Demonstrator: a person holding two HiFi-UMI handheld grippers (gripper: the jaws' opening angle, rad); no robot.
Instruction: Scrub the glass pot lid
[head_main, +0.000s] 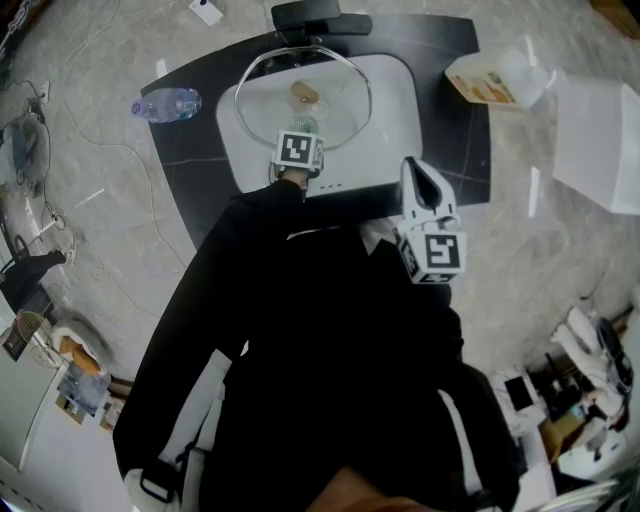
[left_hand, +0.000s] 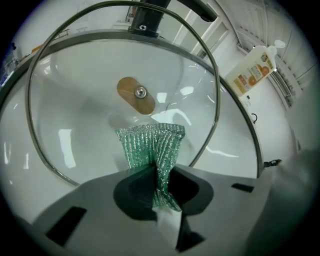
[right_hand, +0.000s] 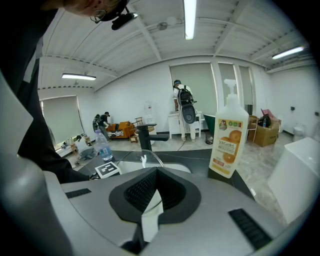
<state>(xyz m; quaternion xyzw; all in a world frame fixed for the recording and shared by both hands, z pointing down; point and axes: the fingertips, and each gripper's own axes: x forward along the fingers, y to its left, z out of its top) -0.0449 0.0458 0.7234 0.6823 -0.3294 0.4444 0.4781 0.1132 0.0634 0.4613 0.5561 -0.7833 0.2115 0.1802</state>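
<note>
1. Spanning the head view, a dark bench (head_main: 455, 110) is seen, w/ a white sink (head_main: 395, 110) set into it. A soap bottle (head_main: 495, 78) is laid at the bench's right.
2. The glass pot lid (head_main: 270, 100) is propped tilted in the sink, its top rim up by the faucet (head_main: 315, 18). A screw shows in the knob plate, so the inner side is judged to face the person.
3. The left tongs (left_hand: 160, 172) are held over the sink's near edge, aimed straight at the lid, and are clamped on a green scrub cloth (left_hand: 152, 142).
4. The right tongs (right_hand: 152, 192) are kept back at the bench's near edge, right of the sink and well apart from the lid. They are closed w/ nothing between them.
5. The cloth's free end is fanned out fwd of the left tongs, just below the knob (left_hand: 136, 95). Contact w/ the glass can't be confirmed.
6. Key relation: the lid lies dead ahead of the left tongs, w/ its face tilted toward them. The left is far nearer, so the scrub stroke is expected from that side, prob. across the glass around the knob.
</note>
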